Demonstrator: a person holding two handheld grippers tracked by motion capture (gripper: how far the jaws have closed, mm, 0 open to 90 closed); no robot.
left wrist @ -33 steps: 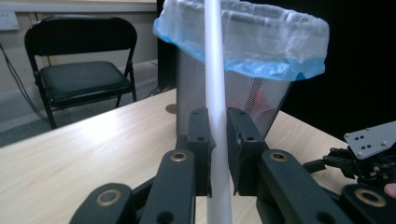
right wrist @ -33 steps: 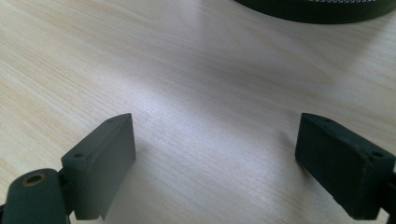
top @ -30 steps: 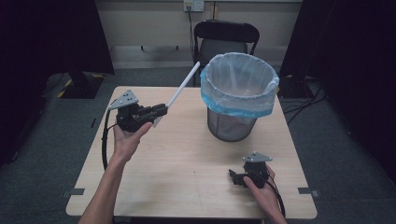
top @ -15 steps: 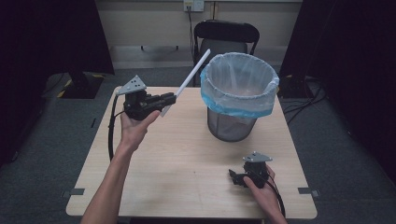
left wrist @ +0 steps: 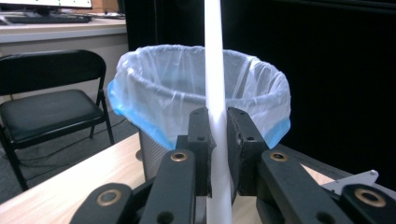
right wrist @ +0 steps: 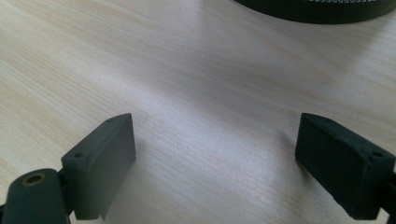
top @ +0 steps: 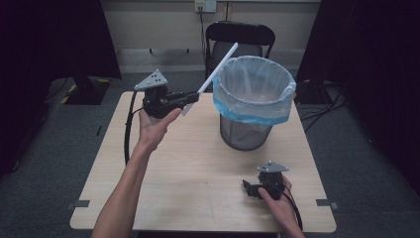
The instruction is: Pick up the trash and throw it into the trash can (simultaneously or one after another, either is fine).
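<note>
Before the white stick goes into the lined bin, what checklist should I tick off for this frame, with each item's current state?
1. Left hand-held gripper shut on the white stick: ok, the pads clamp it on both sides.
2. Stick's top end over the lined bin: cannot tell; in the high view it looks level with the near rim, not clearly over the opening.
3. Bin opening unobstructed: ok, the liner is spread open over the rim.
4. Bin upright on the table: ok.
5. Right hand-held gripper out of the way: ok, it rests on the table near the front edge, jaws open with nothing between them.
</note>
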